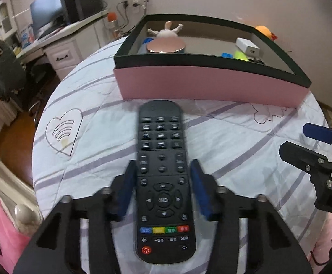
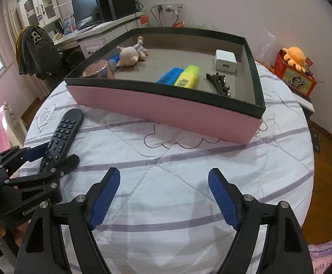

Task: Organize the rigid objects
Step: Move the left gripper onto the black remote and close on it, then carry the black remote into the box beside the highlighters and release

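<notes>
A black remote control (image 1: 162,178) lies between the blue pads of my left gripper (image 1: 163,166), which is shut on its sides just above the quilt. It also shows in the right wrist view (image 2: 62,134), held by the left gripper (image 2: 51,151). The pink box (image 1: 209,84) with a dark rim stands right behind it. My right gripper (image 2: 164,178) is open and empty over the quilt in front of the box (image 2: 166,109); it shows at the right edge of the left wrist view (image 1: 302,141).
The box holds a pink round tin (image 2: 97,70), a plush toy (image 2: 129,56), blue (image 2: 169,75) and yellow (image 2: 187,76) highlighters, a white charger (image 2: 225,61) and hair clips (image 2: 220,82). The quilted round table (image 2: 188,159) drops off on all sides. A desk with a monitor (image 2: 84,9) stands behind.
</notes>
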`<state>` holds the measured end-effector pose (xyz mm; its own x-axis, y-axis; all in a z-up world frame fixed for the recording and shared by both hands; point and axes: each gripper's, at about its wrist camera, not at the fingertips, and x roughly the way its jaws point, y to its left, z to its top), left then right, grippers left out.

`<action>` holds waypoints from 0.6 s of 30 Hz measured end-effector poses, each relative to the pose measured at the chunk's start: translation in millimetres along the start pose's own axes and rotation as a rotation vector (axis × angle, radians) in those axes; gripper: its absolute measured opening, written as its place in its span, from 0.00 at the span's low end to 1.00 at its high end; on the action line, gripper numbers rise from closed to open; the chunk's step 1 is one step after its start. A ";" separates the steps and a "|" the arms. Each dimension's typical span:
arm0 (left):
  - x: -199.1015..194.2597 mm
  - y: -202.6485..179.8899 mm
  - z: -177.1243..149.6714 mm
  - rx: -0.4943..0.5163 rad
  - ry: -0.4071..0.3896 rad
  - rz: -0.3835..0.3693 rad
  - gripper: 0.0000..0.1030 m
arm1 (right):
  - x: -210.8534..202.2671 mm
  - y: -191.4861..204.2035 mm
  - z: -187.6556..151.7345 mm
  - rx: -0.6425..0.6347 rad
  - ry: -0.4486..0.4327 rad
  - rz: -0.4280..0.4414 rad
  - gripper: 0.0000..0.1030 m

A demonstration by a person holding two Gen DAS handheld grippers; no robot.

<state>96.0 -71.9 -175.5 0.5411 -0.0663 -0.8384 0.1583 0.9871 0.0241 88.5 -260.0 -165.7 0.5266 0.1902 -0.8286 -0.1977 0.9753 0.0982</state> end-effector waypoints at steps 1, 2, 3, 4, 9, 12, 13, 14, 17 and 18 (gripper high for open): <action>0.4 -0.4 0.7 0.007 0.000 -0.002 0.43 | 0.6 -1.5 -0.8 0.005 0.000 0.005 0.79; 0.3 -0.1 1.4 0.011 -0.001 -0.009 0.43 | 1.2 -2.9 -1.6 0.010 0.003 0.006 0.79; 0.3 0.1 2.0 0.018 0.001 -0.014 0.43 | 1.5 -4.0 -2.5 0.012 0.006 0.005 0.79; -0.6 0.7 2.2 0.019 -0.004 -0.023 0.43 | 1.2 -4.7 -3.3 0.013 0.006 0.005 0.79; -4.9 -1.3 1.6 0.033 -0.013 -0.067 0.43 | 0.5 -10.3 -5.9 0.030 0.012 0.004 0.79; -10.5 -6.7 2.6 0.047 -0.026 -0.090 0.43 | -3.4 -11.7 -5.2 0.038 0.004 0.002 0.79; -14.1 -8.2 3.6 0.049 -0.036 -0.096 0.43 | -5.5 -11.6 -4.8 0.039 0.000 0.003 0.79; -16.8 -9.9 4.2 0.058 -0.041 -0.099 0.43 | -8.1 -11.1 -4.2 0.039 -0.006 0.003 0.79; -29.2 -13.6 8.1 0.074 -0.069 -0.112 0.43 | -18.7 -10.7 -1.6 0.038 -0.030 0.002 0.79; -34.8 -14.4 10.4 0.078 -0.084 -0.118 0.43 | -22.7 -11.0 0.3 0.041 -0.042 -0.001 0.79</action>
<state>83.4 -85.4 -141.0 0.5816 -0.1968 -0.7893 0.2867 0.9576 -0.0274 78.9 -275.0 -147.8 0.5610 0.1925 -0.8051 -0.1636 0.9792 0.1201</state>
